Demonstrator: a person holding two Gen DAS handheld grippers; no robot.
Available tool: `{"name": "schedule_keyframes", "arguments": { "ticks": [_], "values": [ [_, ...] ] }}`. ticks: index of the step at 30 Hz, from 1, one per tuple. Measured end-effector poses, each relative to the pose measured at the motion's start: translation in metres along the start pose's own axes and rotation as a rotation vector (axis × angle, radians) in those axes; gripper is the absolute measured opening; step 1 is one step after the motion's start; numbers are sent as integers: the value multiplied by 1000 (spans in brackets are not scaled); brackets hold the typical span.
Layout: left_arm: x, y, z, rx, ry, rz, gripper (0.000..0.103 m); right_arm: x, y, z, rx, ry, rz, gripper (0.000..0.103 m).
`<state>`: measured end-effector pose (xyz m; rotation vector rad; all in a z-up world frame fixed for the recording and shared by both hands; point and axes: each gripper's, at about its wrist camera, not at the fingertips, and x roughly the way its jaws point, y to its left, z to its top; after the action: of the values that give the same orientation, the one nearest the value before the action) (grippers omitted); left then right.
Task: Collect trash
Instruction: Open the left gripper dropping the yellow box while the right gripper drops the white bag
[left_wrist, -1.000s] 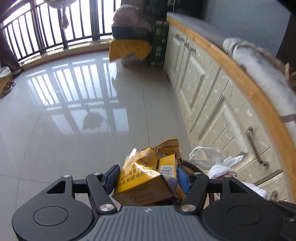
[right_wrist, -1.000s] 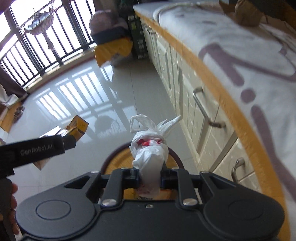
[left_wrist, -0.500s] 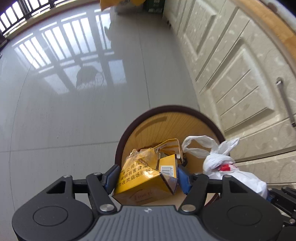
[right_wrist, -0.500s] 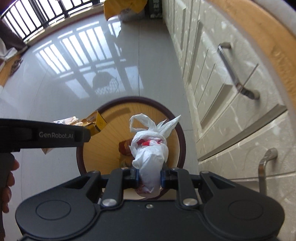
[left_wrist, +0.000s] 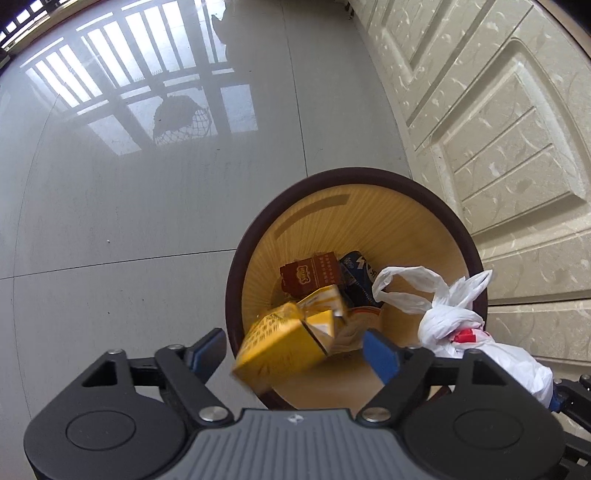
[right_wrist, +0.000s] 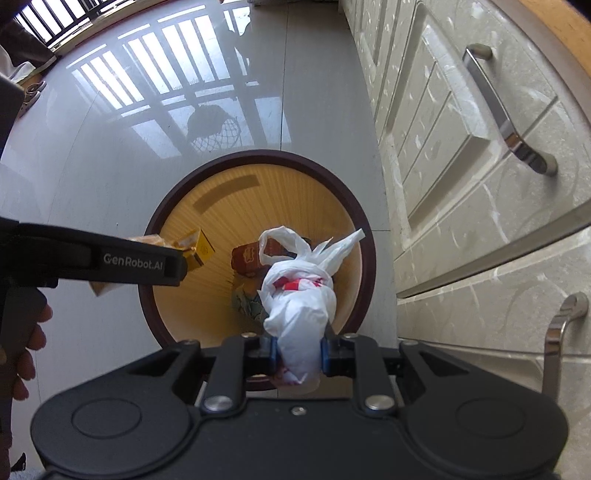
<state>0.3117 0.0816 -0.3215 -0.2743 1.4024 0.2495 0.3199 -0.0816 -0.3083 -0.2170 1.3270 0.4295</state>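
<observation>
Both grippers hung over the round waste bin with the dark brown rim and pale wood-grain inside (left_wrist: 369, 221), which stood on the glossy grey tile floor (left_wrist: 129, 221) just beside the cream panelled cabinet fronts (left_wrist: 498, 147).

The left gripper (left_wrist: 295, 343) pointed straight down above the near-left part of the bin's rim. Its jaws had just been opening, and the blue pads (left_wrist: 380, 354) stood clear of the crumpled yellow cardboard carton (left_wrist: 284, 347), which was between them, blurred, with gaps on either side. Below it, in the bottom of the bin, lay a brown-red printed box (left_wrist: 310, 275) and a dark blue packet (left_wrist: 356, 273); some paler scraps beneath were too hidden to make out.

The right gripper (right_wrist: 298, 354) was clamped tight on a knotted white plastic bag with something red and white inside (right_wrist: 299, 291). The bag hung over the bin's right half, its tied ears pointing toward the cabinets. From that side the left gripper's black finger cut across the bin's left rim and covered part of the yellow carton (right_wrist: 195, 245), and the person's hand (right_wrist: 26, 339) showed at the left edge on the handle.

Two metal door handles (right_wrist: 506, 110) stuck out from the cabinets right of the bin. The floor beyond the bin mirrored a balcony railing.
</observation>
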Motion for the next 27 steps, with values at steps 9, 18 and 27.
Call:
{"name": "schedule_keyframes", "arguments": {
  "ticks": [9, 18, 27],
  "values": [
    [3, -1, 2, 18, 7, 48, 91, 9, 4, -1, -32, 26, 57, 23],
    [7, 3, -1, 16, 23, 62, 97, 9, 12, -6, -118, 21, 32, 60],
    [10, 3, -7, 27, 50, 64, 103, 6, 8, -8, -147, 14, -5, 72]
  ]
}}
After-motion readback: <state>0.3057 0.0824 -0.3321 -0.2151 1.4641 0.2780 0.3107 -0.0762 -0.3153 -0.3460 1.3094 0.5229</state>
